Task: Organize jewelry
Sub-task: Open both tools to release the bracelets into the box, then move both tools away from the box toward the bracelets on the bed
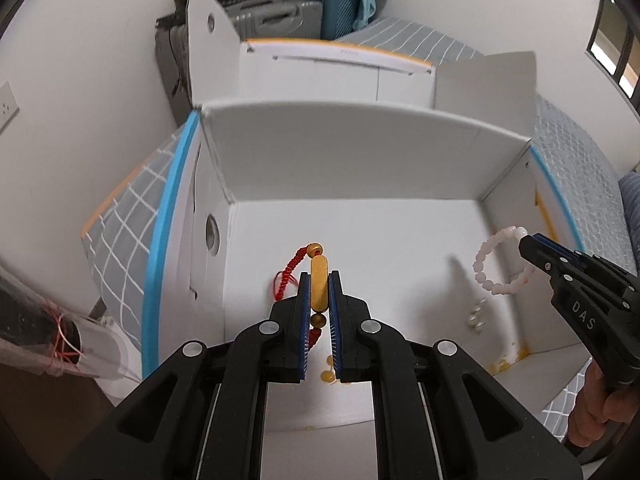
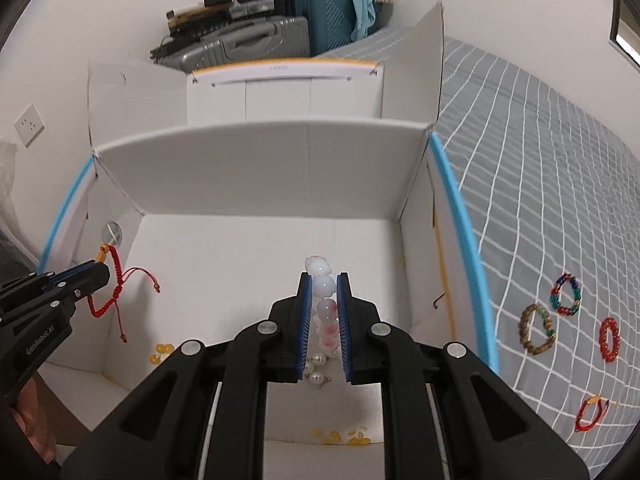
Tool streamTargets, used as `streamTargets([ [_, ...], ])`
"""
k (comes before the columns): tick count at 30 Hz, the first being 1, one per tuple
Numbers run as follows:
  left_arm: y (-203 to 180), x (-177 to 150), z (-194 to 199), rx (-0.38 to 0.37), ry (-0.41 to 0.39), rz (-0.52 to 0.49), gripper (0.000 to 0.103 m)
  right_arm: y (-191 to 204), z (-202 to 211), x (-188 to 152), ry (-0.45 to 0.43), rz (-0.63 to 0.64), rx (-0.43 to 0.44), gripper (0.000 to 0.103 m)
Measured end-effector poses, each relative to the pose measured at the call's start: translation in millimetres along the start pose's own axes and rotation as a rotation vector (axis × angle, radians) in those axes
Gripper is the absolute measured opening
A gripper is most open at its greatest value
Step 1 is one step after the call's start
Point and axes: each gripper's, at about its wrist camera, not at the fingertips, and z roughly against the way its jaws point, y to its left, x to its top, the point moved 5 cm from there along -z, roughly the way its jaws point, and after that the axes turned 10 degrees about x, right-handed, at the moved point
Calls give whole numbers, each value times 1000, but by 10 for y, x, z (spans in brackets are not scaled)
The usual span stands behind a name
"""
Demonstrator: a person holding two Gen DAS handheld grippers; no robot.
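Item: red cord bracelet [image 1: 294, 270] clamped in left gripper [image 1: 319, 280], pink bead bracelet [image 2: 326, 304] clamped in right gripper [image 2: 323, 284]; both are best lowered to the white box [image 2: 260, 184] floor at lower centre, apart, before the jaws are opened.

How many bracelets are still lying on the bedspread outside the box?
4, all right of the white box: multicolored bracelet, brown beaded bracelet, red beaded bracelet, red cord bracelet nearest the camera. Others may lie out of frame.

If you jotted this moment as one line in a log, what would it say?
left claw: shut on red cord bracelet | right claw: shut on pink bead bracelet | both over white box | four bracelets on bedspread
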Motion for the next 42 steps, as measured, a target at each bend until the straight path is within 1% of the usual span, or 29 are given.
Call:
streamTargets([
  [3,21,-52,-97,7,23,2,9,-11,-87,-48,24,-7,4,12],
  [6,21,-82,-142,9,35,-2,9,-19,-92,-48,27,-9,6,12],
  [12,22,-47,-128,4,35,2,10,-19,-116,-36,42,-10,7,13],
  [13,20,-51,-130,5,36,3,12,-14,-115,-34,42,-9,9,14],
  [18,23,-46,-79,9,30,9,26,-2,-47,-20,26,-8,14,14],
  [19,30,-42,-58,8,26,12,32,0,-19,-9,20,-6,14,14],
  [20,32,-35,-32,6,19,15,36,3,9,0,14,-3,13,14],
  [21,32,-26,0,7,11,16,38,4,35,5,9,-1,12,19],
  [22,32,-18,28,7,5,17,43,4,69,12,0,0,12,23],
  [23,27,-7,58,5,-3,19,47,0,126,28,-16,2,6,32],
  [24,18,8,102,3,-15,20,49,-2,161,35,-25,4,5,36],
  [25,12,12,129,3,-22,21,53,-6,210,47,-37,5,4,37],
  [26,1,24,167,4,-34,20,55,-14,257,59,-47,6,3,39],
  [29,-44,63,262,3,-60,16,63,-54,395,92,-77,6,-1,48],
  [33,-148,110,371,-12,-89,9,69,-155,599,135,-121,-1,-13,59],
  [34,-176,117,393,-13,-95,7,73,-189,656,137,-133,-4,-20,61],
  [35,-212,129,423,-16,-104,6,75,-225,706,141,-145,-6,-26,64],
  [37,-295,145,477,-25,-117,-1,77,-300,804,134,-162,-12,-37,68],
  [42,-534,189,585,-46,-147,-25,88,-530,1038,86,-201,-43,-59,80],
])
